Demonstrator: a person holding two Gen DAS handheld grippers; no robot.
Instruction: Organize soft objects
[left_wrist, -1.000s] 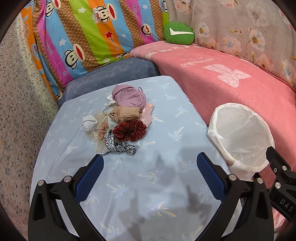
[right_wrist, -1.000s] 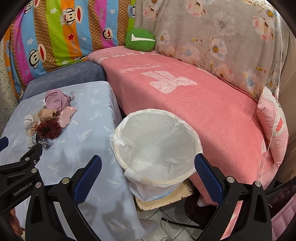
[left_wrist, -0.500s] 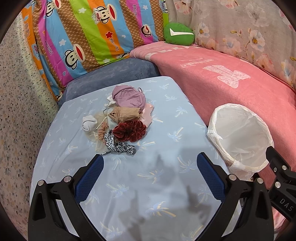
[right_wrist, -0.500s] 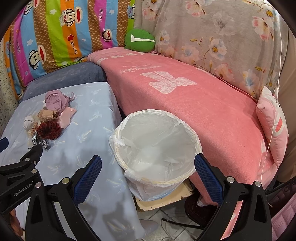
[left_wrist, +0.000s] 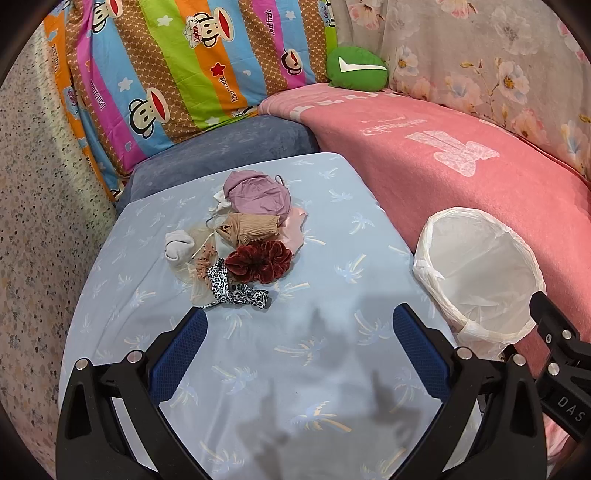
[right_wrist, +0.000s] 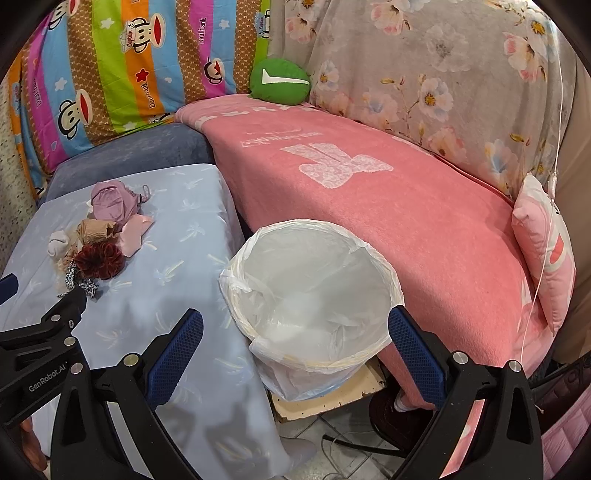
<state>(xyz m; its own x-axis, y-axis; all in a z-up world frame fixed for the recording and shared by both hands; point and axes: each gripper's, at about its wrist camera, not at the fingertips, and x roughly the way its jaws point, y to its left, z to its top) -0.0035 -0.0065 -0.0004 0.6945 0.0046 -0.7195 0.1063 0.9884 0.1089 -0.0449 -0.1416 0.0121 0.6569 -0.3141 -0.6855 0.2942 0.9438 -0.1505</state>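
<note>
Two grippers up, both wide open and both empty. The left gripper hovers over the near half of the table, which is covered in a pale blue sheet with a palm-tree print, its blue pads spread well apart. Just beyond its left fingertip sits the pile of soft things, bunched near the middle of the sheet: a leopard-print strip nearest, a dark red velvet scrunchie touching it, a rolled tan stocking behind that, a lilac cloth bundle at the back, a pale pink piece on the right edge, a white sock on the left.

Over to the right gripper, jaws spread, looking down at the bin, a round bin with a white plastic liner, nothing in it that I can see. It stands on the floor in the gap between the table's right edge and a sofa draped in a pink blanket.

Behind, a striped cartoon-monkey sheet hangs at the left, floral fabric at the right, a green cushion in the corner, and a pink pillow at the sofa's far end.
</note>
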